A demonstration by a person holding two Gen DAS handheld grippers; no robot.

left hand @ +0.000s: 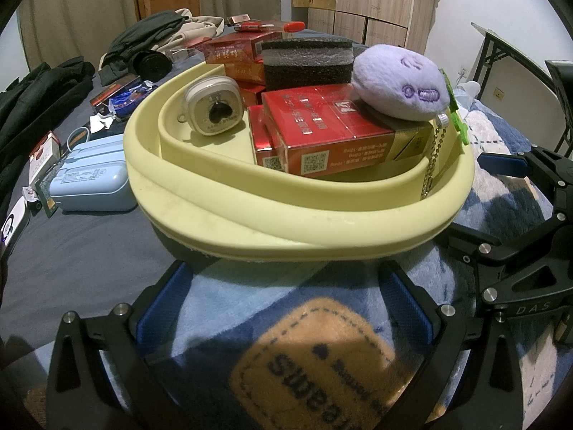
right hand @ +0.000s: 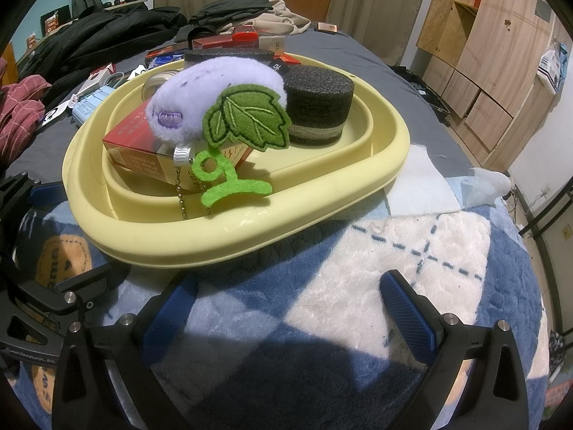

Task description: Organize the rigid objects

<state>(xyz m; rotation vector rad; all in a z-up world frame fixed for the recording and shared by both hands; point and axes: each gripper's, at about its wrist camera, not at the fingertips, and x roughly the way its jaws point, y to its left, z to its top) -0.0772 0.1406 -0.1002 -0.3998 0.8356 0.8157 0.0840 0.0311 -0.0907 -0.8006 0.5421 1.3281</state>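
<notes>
sitting on the fleece blanket [right hand: 412, 251] at the bed's near edge, the pale yellow tray [left hand: 272, 222] holds red cigarette boxes [left hand: 322, 132], a dark foam block [left hand: 306, 59], a small cream case [left hand: 211, 109] and a purple plush keychain [left hand: 401, 82] perched on the boxes. left gripper [left hand: 283, 304] and right gripper [right hand: 286, 304] both gape wide, empty, just short of the rim. the tray looks stiff and light; its thick rolled rim seems the best hold, kept level since the plush could slide.
</notes>
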